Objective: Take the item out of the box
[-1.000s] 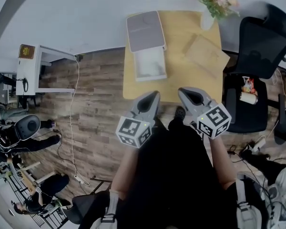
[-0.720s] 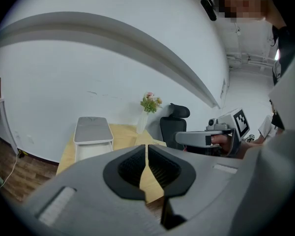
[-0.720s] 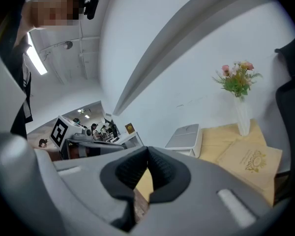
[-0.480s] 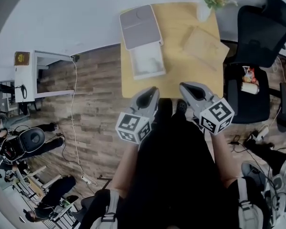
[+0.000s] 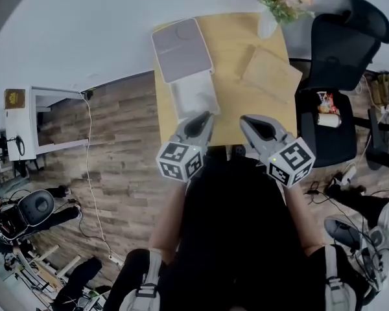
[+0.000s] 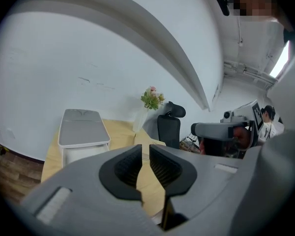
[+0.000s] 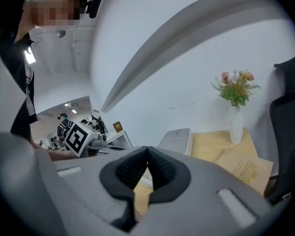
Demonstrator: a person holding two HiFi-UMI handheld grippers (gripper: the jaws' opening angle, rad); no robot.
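Here, my left gripper (image 5: 203, 116) at near edge of open box (image 5: 194, 96) on table (image 5: 246, 105): jaws just cracked apart, nothing between, likely readying for item inside, which I cannot make out. My right gripper (image 5: 245, 119) closed, empty, held alongside in reserve.

Left hand-held gripper (image 5: 201, 117) neared the box (image 5: 181, 42), its empty jaws just opening.
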